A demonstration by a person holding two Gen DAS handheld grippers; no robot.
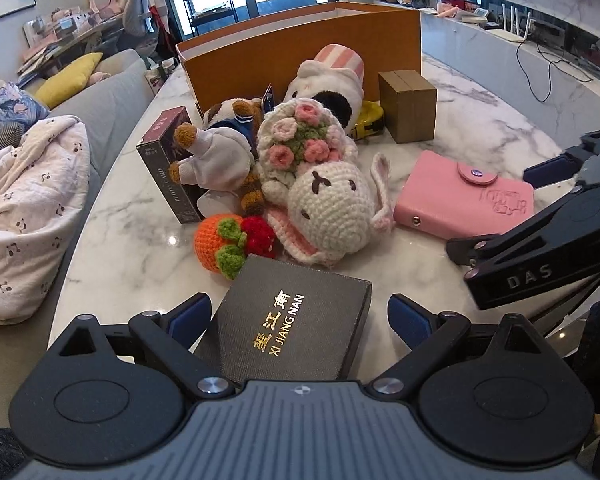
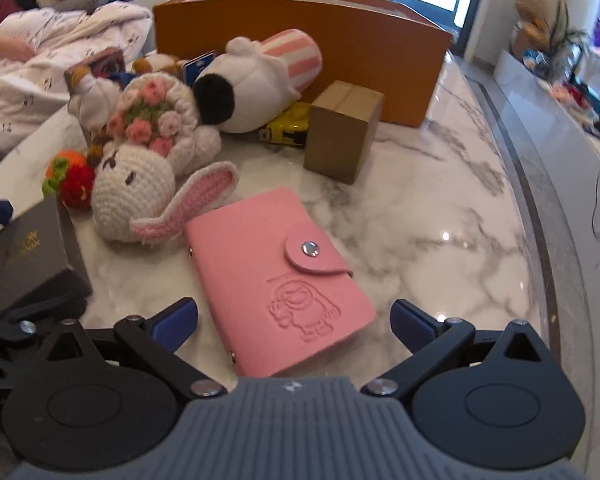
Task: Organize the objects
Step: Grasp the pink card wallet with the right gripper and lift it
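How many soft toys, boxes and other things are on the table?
Soft toys: 5 (crochet bunny, striped plush dog, brown-and-white plush, orange crochet fruit, red crochet fruit)
Boxes: 4 (big orange box, small cardboard box, dark photo-card box, black gift box)
Other: 2 (pink wallet, yellow tape measure)
Total: 11

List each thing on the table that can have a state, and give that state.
Left tongs: open, astride the dark gift box.
Right tongs: open, astride the pink card wallet.
Dark gift box: lid on, lying flat.
Pink card wallet: snapped shut, lying flat.
Orange box: open-topped, upright.
Small cardboard box: closed, upright.
Crochet bunny: lying down.
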